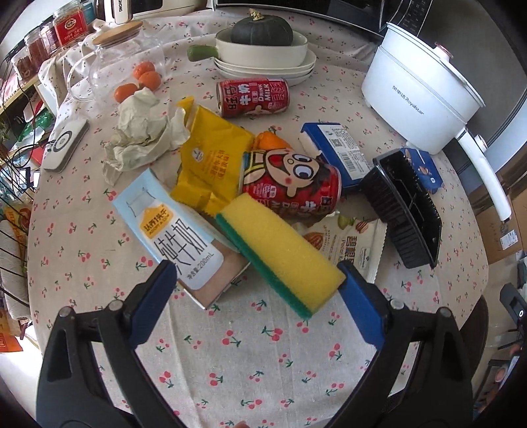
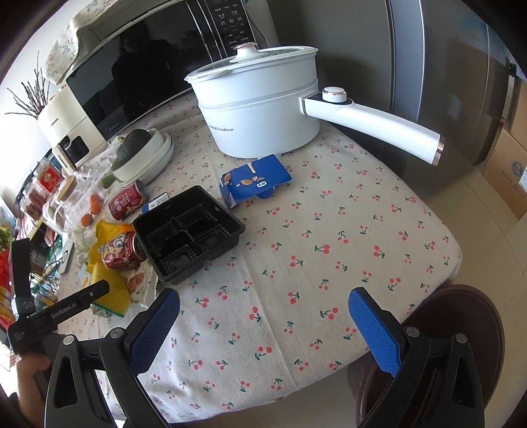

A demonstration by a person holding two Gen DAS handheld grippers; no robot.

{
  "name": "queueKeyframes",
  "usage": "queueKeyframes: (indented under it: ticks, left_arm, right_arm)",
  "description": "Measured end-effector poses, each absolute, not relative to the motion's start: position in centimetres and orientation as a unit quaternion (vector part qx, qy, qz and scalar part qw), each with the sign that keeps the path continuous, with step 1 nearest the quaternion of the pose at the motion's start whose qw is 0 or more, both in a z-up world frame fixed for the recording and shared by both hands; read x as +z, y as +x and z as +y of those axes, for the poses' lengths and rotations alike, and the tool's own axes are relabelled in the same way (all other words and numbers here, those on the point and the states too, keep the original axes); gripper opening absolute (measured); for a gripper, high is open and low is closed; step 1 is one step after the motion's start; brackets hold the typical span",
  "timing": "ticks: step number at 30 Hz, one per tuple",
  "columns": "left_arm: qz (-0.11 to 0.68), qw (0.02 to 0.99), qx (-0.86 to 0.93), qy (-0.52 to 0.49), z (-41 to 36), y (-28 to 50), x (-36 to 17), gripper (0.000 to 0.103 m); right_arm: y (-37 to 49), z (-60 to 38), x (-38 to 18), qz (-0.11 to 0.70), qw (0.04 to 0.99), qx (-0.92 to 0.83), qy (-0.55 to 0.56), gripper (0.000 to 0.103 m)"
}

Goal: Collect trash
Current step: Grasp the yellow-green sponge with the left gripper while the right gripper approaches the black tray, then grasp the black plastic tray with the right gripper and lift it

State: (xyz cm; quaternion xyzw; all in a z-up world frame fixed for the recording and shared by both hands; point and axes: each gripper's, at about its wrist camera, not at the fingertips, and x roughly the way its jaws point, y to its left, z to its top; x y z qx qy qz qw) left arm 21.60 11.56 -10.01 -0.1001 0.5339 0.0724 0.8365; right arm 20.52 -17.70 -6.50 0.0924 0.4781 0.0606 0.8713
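A heap of litter lies on the cherry-print tablecloth (image 1: 250,345). My left gripper (image 1: 257,276) is open just above its near edge. A yellow and green sponge (image 1: 280,253) lies between the fingers, its end close to the right one, and a milk carton (image 1: 174,230) lies by the left one. Behind them are a red cartoon can (image 1: 290,184), a yellow wrapper (image 1: 210,154), crumpled paper (image 1: 145,131), a second red can (image 1: 252,97), a blue box (image 1: 342,151) and a black plastic tray (image 1: 405,210). My right gripper (image 2: 263,298) is open over bare cloth, with the black tray (image 2: 187,230) and a blue carton (image 2: 253,181) beyond it.
A white electric pot (image 2: 260,108) with a long handle stands at the back right. Stacked bowls holding a green squash (image 1: 262,31), a glass jar (image 1: 122,62) and oranges (image 1: 145,75) sit at the back. A brown stool (image 2: 461,329) stands beside the table's near right edge.
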Motion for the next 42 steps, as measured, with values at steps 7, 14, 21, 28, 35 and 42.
queueKeyframes:
  ticks: [7,14,21,28,35,42]
  left_arm:
    - [0.562,0.822,0.083,-0.039,14.2,18.4,-11.1,0.085]
    - [0.528,0.847,0.035,-0.047,13.7,18.0,-9.7,0.085]
    - [0.554,0.829,0.011,-0.075,12.3,19.1,-11.6,0.038]
    - [0.528,0.840,-0.002,-0.124,12.9,18.5,-9.8,0.034]
    - [0.487,0.859,-0.026,-0.153,12.7,17.6,-6.9,0.034]
    - [0.486,0.859,-0.037,-0.155,12.7,17.6,-6.3,0.034]
  right_arm:
    - [19.7,-16.8,-6.2,0.477,0.870,0.080,0.089,0.103]
    - [19.2,-16.5,-5.9,0.476,0.870,0.089,0.089,0.103]
    - [19.3,-16.8,-6.5,0.479,0.869,0.091,0.086,0.103]
    - [22.0,-16.9,-8.4,0.482,0.867,0.101,0.079,0.103]
    - [26.1,-16.2,-10.1,0.465,0.869,0.127,0.112,0.103]
    - [28.6,-11.3,-11.6,0.454,0.876,0.162,-0.006,0.103]
